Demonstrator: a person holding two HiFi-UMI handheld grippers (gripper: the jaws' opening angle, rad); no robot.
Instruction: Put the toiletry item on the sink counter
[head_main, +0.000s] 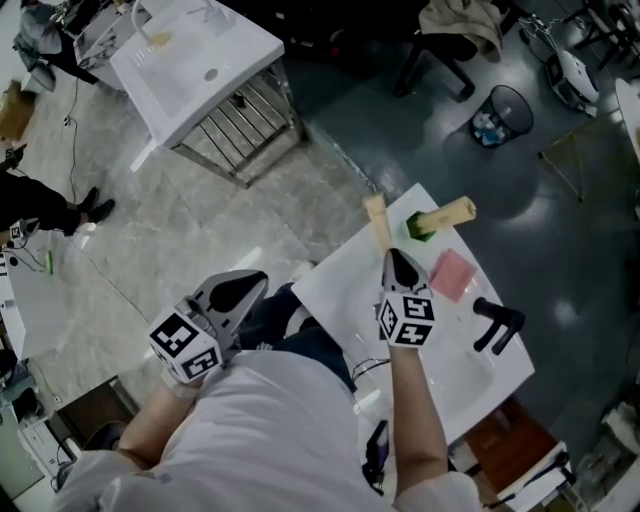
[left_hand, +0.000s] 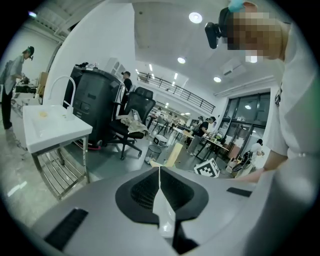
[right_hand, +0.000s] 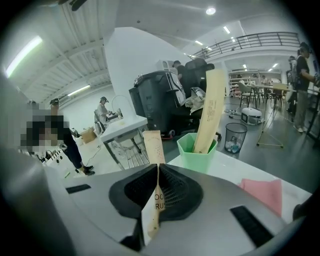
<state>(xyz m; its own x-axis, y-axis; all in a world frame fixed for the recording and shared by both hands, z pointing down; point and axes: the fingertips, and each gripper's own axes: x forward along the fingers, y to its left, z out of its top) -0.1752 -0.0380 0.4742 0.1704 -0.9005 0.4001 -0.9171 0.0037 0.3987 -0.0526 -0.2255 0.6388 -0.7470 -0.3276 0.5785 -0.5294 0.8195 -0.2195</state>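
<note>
The right gripper (head_main: 392, 256) has its fingers clenched on the lower end of a slim tan carton (right_hand: 152, 143), seemingly a toothbrush box going by the part-hidden lettering; the carton stands nearly upright out of the grip, over the far edge of the white sink bench (head_main: 345, 285), just beside the green cup (right_hand: 196, 153). A second tan carton (right_hand: 210, 107) leans in that cup, which probably explains the upright hold: the item looks fresh from, or bound for, that spot. Whether the held carton touches the bench cannot be told. The left gripper (left_hand: 159, 172) hangs off the bench by the person's side, fingers clenched on nothing, likely kept clear. A pink cloth (head_main: 452, 274) and a black tap (head_main: 497, 325) lie further right.
</note>
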